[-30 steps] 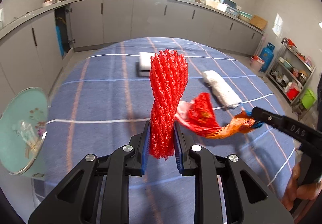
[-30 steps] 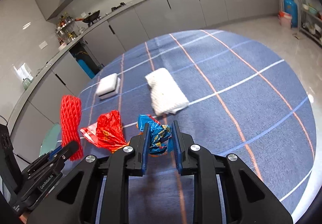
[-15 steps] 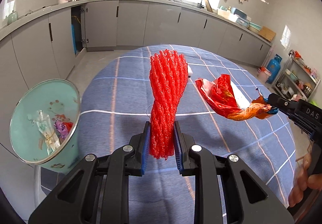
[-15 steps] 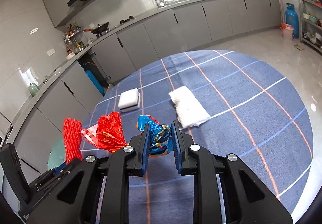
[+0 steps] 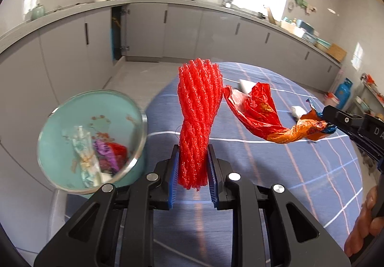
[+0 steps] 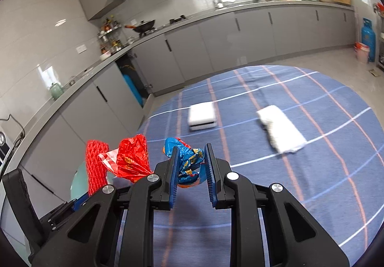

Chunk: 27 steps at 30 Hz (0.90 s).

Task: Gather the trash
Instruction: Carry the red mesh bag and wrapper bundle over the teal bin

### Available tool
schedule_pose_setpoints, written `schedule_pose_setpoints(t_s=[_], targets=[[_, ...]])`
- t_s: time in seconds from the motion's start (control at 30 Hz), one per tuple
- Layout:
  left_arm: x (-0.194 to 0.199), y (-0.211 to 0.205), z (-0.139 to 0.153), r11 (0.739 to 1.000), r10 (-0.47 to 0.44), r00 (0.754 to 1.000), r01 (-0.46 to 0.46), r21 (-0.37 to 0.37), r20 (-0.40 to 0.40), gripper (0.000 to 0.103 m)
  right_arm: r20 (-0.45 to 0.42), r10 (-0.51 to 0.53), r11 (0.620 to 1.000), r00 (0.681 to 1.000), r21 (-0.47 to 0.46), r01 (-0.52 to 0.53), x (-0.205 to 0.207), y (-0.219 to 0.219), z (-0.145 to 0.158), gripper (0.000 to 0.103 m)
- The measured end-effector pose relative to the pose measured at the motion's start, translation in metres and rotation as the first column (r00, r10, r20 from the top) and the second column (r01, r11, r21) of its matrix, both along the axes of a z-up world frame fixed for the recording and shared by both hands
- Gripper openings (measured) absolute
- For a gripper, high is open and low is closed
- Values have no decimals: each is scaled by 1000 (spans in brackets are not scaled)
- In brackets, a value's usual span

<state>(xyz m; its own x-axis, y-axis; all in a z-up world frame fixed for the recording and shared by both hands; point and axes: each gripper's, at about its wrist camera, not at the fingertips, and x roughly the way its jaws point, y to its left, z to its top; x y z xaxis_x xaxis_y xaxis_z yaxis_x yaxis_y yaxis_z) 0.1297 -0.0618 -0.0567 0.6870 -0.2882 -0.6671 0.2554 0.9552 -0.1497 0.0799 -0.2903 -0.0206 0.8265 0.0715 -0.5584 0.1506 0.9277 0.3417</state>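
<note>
My left hand-held gripper (image 5: 193, 172) is squeezed tight on a red net (image 5: 198, 108). The two blue pads (image 5: 174, 177) press the low end of the net from both sides. The net stands up tall from between them and fans out a bit at the top. It hangs in the air over the edge of the table (image 5: 300, 171), which has a blue cloth with orange and white lines.

My right hand-held gripper (image 6: 190, 172) is pinched on a wrapper (image 6: 188, 162). The part between its pads is blue and crumpled. The jaws are a little way apart, with the wrapper filling the gap. In the left view I see the right hand-held gripper (image 5: 330, 120) come in from the right side, with the wrapper (image 5: 259, 113) sticking out toward the net. That end is red and orange and spreads out wide. Its tip is just beside the top of the net; I cannot tell if they touch.

Down on the left is a round green bin (image 5: 140, 123) with a shiny rim. It sits lower than the table, just beside its edge. There is trash (image 5: 96, 159) inside it: something pale, something purple and something red.

Far back on the table lie a white box (image 6: 201, 116) and a white cloth (image 6: 280, 131), well apart from my hand-held grippers.
</note>
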Motion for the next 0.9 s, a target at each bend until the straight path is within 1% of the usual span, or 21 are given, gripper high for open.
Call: schedule_pose_setpoints(t_s=[0.23, 0.53, 0.7, 0.9], targets=[[5, 44, 6, 995, 99, 995, -99, 11, 19, 22, 14, 86, 996, 996, -21, -86, 17, 47, 7, 22], [11, 91, 5, 984, 179, 984, -179, 9, 11, 22, 16, 181, 982, 983, -56, -180, 38, 108, 12, 22], [21, 111, 1, 976, 216, 976, -216, 7, -3, 22, 7, 213, 974, 977, -80, -212, 49, 133, 10, 22], [31, 136, -6, 964, 267, 963, -267, -4, -28, 22, 4, 219, 969, 976, -115, -217, 63, 154, 5, 22]])
